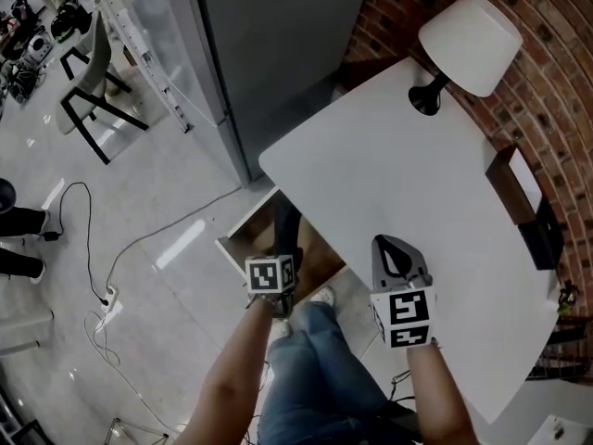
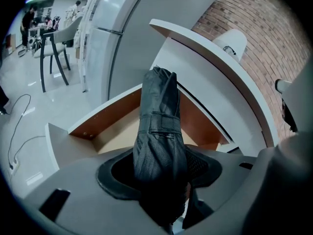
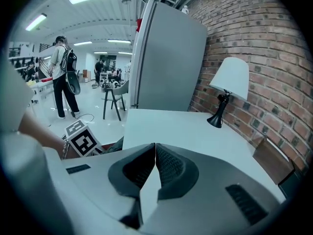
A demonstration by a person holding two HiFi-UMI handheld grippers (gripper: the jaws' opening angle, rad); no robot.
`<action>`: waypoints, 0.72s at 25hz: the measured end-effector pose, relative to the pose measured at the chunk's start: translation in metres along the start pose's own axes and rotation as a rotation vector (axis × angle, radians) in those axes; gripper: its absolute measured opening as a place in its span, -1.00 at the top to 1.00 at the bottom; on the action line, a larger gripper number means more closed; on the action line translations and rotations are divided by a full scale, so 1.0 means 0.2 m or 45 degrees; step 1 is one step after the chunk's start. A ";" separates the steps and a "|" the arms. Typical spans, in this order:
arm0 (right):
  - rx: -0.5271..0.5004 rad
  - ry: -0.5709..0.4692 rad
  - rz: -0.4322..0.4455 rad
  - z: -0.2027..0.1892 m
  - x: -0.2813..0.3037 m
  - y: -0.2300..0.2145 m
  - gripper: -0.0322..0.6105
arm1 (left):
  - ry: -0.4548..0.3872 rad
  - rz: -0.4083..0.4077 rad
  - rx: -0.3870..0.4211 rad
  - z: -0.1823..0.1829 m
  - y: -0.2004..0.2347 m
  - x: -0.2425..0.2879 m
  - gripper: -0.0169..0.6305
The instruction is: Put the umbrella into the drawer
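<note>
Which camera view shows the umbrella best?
The left gripper view: the folded umbrella fills its middle, clamped in the left gripper, over the open drawer. The head view shows only its dark end beyond that gripper. In the right gripper view I cannot make it out.

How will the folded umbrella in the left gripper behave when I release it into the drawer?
The umbrella looks strapped into a compact, roughly round bundle, so it is probably stiff along its length yet apt to roll once lying in the drawer. Its smooth fabric may slip in the left gripper.
</note>
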State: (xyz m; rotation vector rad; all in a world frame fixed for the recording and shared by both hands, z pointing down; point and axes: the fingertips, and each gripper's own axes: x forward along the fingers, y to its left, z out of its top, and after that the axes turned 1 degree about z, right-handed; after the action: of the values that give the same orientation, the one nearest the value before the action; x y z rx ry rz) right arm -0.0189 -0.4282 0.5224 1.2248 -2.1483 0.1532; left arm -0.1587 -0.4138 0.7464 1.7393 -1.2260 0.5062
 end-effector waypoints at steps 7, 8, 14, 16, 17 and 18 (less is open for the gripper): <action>-0.028 0.003 0.004 -0.03 0.09 0.05 0.89 | -0.068 -0.025 0.016 0.02 0.05 0.14 0.20; -0.024 0.002 -0.004 -0.04 0.09 0.06 0.89 | -0.073 -0.025 0.028 0.02 0.05 0.16 0.20; -0.012 -0.027 -0.078 -0.03 0.08 0.00 0.89 | -0.116 -0.055 0.055 0.01 0.07 0.28 0.20; -0.013 -0.039 -0.096 -0.03 0.09 -0.02 0.89 | -0.137 -0.057 0.039 0.00 0.08 0.33 0.20; -0.017 -0.049 -0.103 -0.03 0.10 -0.02 0.89 | -0.144 -0.058 0.030 -0.01 0.09 0.35 0.20; -0.021 -0.060 -0.111 -0.02 0.10 -0.03 0.89 | -0.148 -0.058 0.026 -0.01 0.10 0.37 0.20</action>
State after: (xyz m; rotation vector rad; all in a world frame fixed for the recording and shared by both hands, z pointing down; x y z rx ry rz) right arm -0.0196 -0.4434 0.5360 1.3214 -2.1275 0.0695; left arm -0.1445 -0.4520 0.8116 1.8313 -1.2624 0.3964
